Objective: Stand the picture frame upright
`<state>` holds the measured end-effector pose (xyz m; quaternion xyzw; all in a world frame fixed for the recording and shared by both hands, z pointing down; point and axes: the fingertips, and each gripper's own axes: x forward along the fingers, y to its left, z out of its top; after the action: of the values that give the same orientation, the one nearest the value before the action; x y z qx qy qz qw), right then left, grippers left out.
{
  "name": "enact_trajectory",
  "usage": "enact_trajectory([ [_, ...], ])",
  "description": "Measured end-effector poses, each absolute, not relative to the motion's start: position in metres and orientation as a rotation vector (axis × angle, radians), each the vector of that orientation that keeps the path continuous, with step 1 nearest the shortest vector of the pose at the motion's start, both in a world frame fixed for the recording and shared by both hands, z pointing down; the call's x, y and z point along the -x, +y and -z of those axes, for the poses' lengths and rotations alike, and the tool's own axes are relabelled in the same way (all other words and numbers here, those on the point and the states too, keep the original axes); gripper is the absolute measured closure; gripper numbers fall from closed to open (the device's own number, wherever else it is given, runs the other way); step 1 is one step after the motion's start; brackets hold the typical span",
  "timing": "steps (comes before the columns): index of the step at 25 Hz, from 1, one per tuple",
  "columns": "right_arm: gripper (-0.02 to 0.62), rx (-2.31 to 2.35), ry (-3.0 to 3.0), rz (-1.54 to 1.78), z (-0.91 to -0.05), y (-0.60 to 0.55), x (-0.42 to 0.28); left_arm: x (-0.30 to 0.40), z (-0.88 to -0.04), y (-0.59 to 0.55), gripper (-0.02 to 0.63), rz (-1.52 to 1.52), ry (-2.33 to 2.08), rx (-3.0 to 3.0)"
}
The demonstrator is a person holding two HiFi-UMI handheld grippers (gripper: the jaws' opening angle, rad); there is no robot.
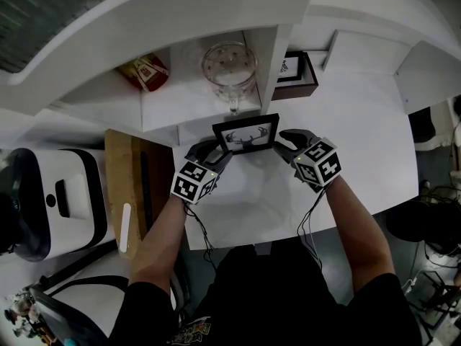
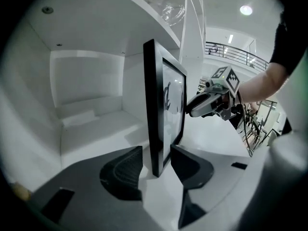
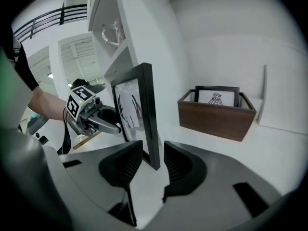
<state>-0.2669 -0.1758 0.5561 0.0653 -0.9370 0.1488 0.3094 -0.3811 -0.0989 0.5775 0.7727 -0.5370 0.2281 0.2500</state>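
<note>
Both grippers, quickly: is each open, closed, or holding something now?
Left gripper: open, picture frame between jaws, not clamped.
Right gripper: open, same frame between jaws, not clamped.

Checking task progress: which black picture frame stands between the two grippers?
The black-framed antler print, upright on the white desk; the other black frame sits farther back in a brown wooden box.

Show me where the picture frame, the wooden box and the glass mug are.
picture frame (image 1: 246, 134), head view, middle of its deer print.
wooden box (image 3: 216, 119), right gripper view, its front wall.
glass mug (image 1: 229, 67), head view, inside its round rim.
</note>
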Motion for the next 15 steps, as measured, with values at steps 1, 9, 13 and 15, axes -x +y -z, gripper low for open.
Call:
enact_trajectory([
  [1,0.465,-0.185,-2.477,-0.402,-0.555,-0.175,0.264,0.383,-0.577,-0.095,0.426,-0.609,-1.474,-2.089],
  [9,0.466,-0.288,-2.513,-0.442,-0.542,-0.163,0.244,0.391,-0.56,-0.063,0.43,-0.572,-1.546,-2.061],
  [13,0.495,-0.36,-2.538,-0.441,-0.533,-0.153,0.233,0.392,-0.548,-0.044,0.485,-0.569,-1.573,-2.064],
  [15,0.567,-0.408,-2.554,-0.438,-0.527,-0.148,0.227,0.391,-0.543,-0.035,0.543,-0.575,-1.589,-2.067],
])
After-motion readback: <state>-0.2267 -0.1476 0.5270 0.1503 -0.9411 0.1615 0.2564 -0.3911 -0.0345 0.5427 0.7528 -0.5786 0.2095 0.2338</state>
